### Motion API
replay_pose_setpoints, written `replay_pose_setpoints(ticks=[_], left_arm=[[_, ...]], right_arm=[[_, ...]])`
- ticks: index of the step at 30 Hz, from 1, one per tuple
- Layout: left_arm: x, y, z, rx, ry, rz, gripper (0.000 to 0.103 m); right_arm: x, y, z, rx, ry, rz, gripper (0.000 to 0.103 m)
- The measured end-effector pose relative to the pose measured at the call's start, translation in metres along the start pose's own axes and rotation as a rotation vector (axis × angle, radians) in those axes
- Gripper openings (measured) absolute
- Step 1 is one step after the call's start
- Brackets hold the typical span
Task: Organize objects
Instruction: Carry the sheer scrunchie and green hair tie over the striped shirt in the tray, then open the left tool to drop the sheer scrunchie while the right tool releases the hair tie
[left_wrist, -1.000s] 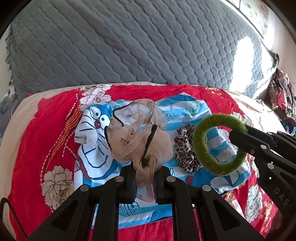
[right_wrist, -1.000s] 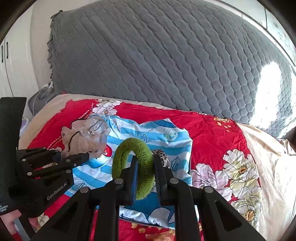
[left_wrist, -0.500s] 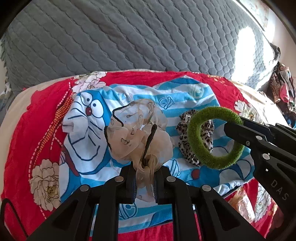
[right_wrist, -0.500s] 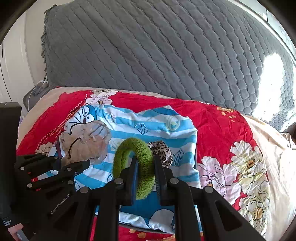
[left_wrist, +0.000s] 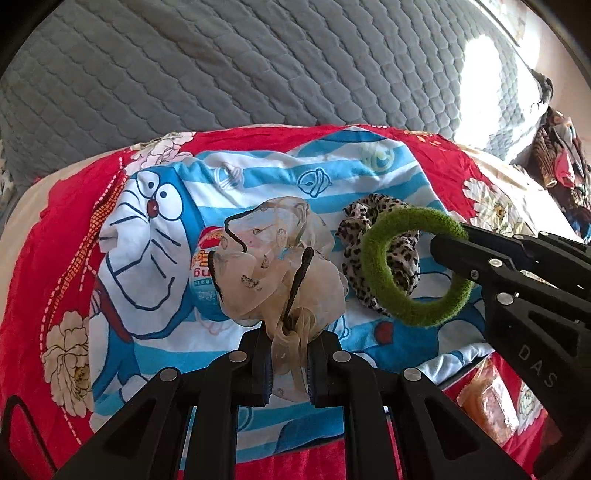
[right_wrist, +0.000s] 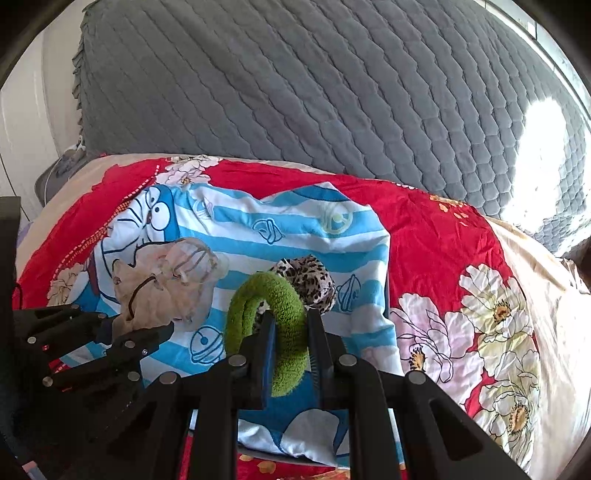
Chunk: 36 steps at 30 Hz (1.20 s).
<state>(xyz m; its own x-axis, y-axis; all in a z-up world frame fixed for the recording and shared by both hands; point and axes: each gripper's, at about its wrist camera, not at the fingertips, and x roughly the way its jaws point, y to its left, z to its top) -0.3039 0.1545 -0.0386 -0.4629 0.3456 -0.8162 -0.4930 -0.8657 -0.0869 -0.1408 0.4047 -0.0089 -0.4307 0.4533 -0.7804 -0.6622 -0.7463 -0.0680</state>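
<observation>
My left gripper (left_wrist: 289, 363) is shut on a sheer beige scrunchie (left_wrist: 280, 269) with black trim and holds it above a blue-striped cartoon cloth (left_wrist: 155, 236). The scrunchie also shows in the right wrist view (right_wrist: 166, 288). My right gripper (right_wrist: 291, 354) is shut on a fuzzy green hair ring (right_wrist: 273, 325), which also shows in the left wrist view (left_wrist: 413, 266). A leopard-print scrunchie (left_wrist: 384, 258) lies on the cloth just behind the green ring; it also shows in the right wrist view (right_wrist: 306, 280).
The cartoon cloth (right_wrist: 295, 229) lies on a red floral bedspread (right_wrist: 443, 251). A grey quilted cover (right_wrist: 314, 85) rises behind. A pile of clothes (left_wrist: 561, 173) sits at the far right. An orange packet (left_wrist: 487, 406) lies near the cloth's front right edge.
Both grippers have moved closer to the cloth with their scrunchies still held. The green ring now hangs right over the leopard scrunchie.
</observation>
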Motion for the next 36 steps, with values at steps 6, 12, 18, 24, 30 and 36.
replay_pose_setpoints(ticks=[6,12,18,24,30,36], left_arm=[[0.008,0.002,-0.002,-0.002,0.018,0.013,0.014],[0.019,0.008,-0.009,-0.018,0.049,0.025,0.015],[0.028,0.012,-0.016,-0.027,0.07,0.028,0.016],[0.028,0.011,-0.018,-0.02,0.06,0.033,0.021],[0.026,0.011,-0.022,-0.018,0.056,0.036,0.03],[0.022,0.014,-0.025,-0.03,0.061,0.042,0.044]], right_arm=[[0.009,0.0,-0.002,-0.01,0.008,-0.02,0.017],[0.025,-0.001,-0.009,-0.011,0.043,-0.037,0.017],[0.033,-0.002,-0.017,-0.008,0.065,-0.044,0.017],[0.037,-0.004,-0.022,-0.004,0.08,-0.046,0.017],[0.036,-0.005,-0.024,0.003,0.086,-0.037,0.017],[0.033,-0.008,-0.027,0.016,0.095,-0.029,0.022]])
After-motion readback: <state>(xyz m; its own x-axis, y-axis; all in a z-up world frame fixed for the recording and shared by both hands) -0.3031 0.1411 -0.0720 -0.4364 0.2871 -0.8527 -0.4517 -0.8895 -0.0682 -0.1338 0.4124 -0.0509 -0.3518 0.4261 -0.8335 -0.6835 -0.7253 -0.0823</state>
